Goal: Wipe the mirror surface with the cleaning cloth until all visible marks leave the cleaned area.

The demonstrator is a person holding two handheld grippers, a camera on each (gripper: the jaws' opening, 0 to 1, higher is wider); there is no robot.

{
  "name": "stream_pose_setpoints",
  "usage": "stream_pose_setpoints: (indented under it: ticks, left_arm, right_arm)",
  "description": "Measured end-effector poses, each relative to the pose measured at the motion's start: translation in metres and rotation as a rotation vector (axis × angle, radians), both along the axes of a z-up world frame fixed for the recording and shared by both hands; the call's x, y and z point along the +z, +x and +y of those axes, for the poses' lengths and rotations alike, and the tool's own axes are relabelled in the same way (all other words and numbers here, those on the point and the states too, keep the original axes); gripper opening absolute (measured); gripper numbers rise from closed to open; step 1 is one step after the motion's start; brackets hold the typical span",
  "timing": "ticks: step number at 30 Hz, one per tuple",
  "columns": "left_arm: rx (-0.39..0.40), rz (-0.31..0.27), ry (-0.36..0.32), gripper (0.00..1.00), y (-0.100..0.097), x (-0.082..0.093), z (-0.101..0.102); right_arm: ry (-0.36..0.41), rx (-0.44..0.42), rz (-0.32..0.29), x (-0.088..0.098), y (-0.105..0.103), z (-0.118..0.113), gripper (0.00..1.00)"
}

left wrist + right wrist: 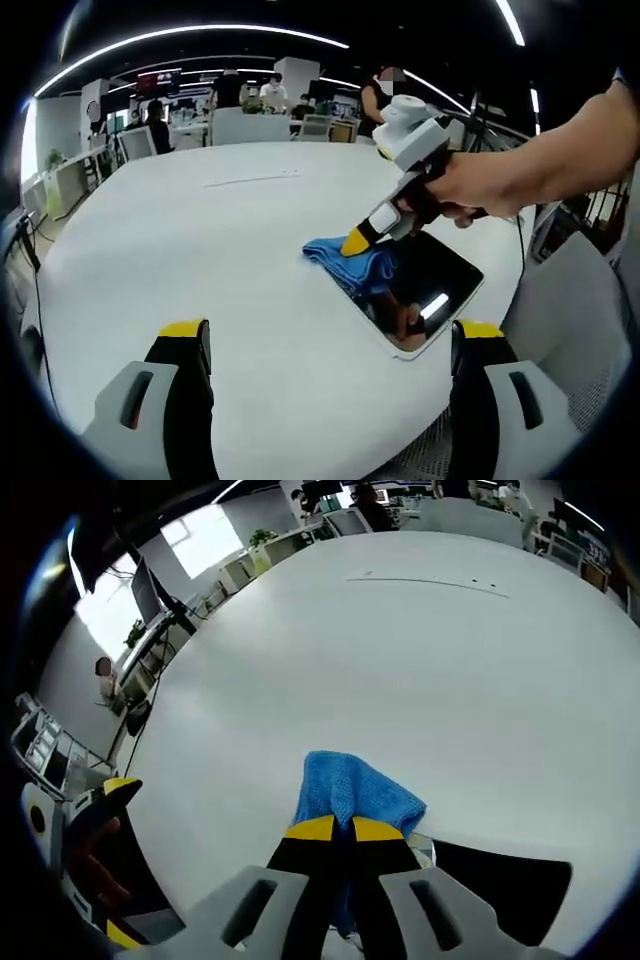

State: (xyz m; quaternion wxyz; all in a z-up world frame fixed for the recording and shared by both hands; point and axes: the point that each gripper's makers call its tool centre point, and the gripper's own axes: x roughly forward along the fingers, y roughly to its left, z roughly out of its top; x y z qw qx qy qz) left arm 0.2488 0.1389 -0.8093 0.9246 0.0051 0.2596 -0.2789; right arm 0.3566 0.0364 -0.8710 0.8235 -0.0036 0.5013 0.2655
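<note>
A dark rectangular mirror (425, 290) lies flat near the right edge of the white table (230, 260). A blue cleaning cloth (355, 262) rests on the mirror's far-left corner and spills onto the table. My right gripper (356, 242), held by a hand, presses down on the cloth, shut on it. In the right gripper view the blue cloth (350, 792) bunches ahead of the closed yellow-tipped right gripper (334, 830), with the mirror (500, 885) dark to the right. My left gripper (335, 335) hovers open over the table's near edge, short of the mirror.
A thin white strip (253, 180) lies far across the table. Chairs, desks and people stand beyond the table's far edge. The left gripper (95, 820) shows at the left of the right gripper view. A chair seat (585, 340) stands to the table's right.
</note>
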Motion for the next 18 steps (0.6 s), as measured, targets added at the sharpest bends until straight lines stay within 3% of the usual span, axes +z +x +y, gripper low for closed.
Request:
stream_pose_setpoints:
  ticks: [18]
  left_arm:
    - [-0.033,-0.018,0.022,0.99,-0.001,0.009,-0.004]
  right_arm:
    - [-0.038,-0.011,0.006,0.0,0.001,-0.022,0.0]
